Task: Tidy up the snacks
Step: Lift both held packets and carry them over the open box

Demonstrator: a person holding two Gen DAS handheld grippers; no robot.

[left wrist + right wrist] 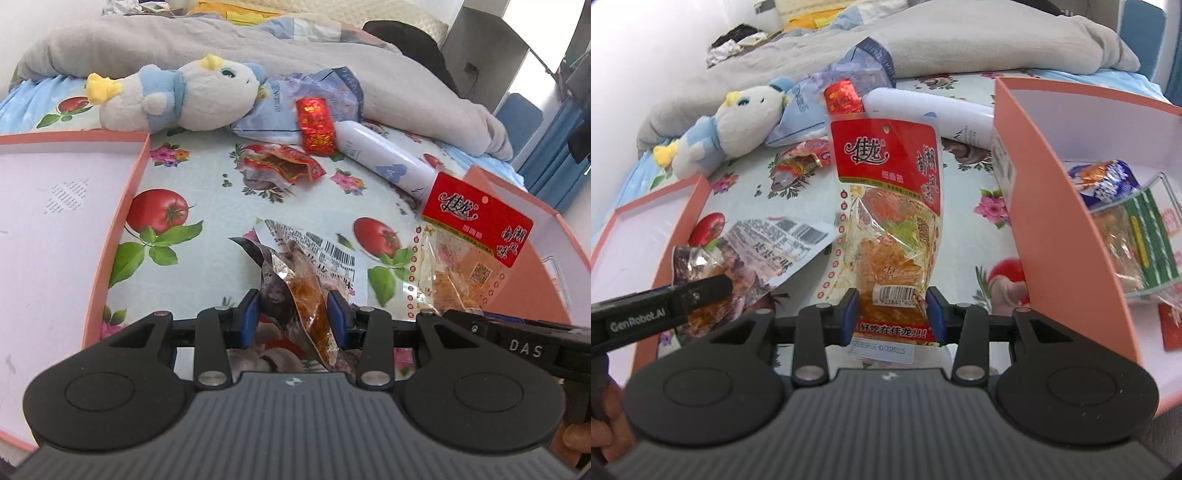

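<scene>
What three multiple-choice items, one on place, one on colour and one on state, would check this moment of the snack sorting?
1. Where do snacks already lie?
A. in the box by the right gripper
B. in the box by the left gripper
C. on the plush toy

2. What colour is the header of the packet in the right gripper?
A. green
B. red
C. blue

3. What is the left gripper doing?
A. hanging empty
B. gripping the white bottle
C. gripping a crumpled packet

Answers: 1 A, packets show inside the right box, none in the left box. 2 B, the right gripper holds the red-topped packet. 3 C, the left gripper pinches the crumpled packet.
</scene>
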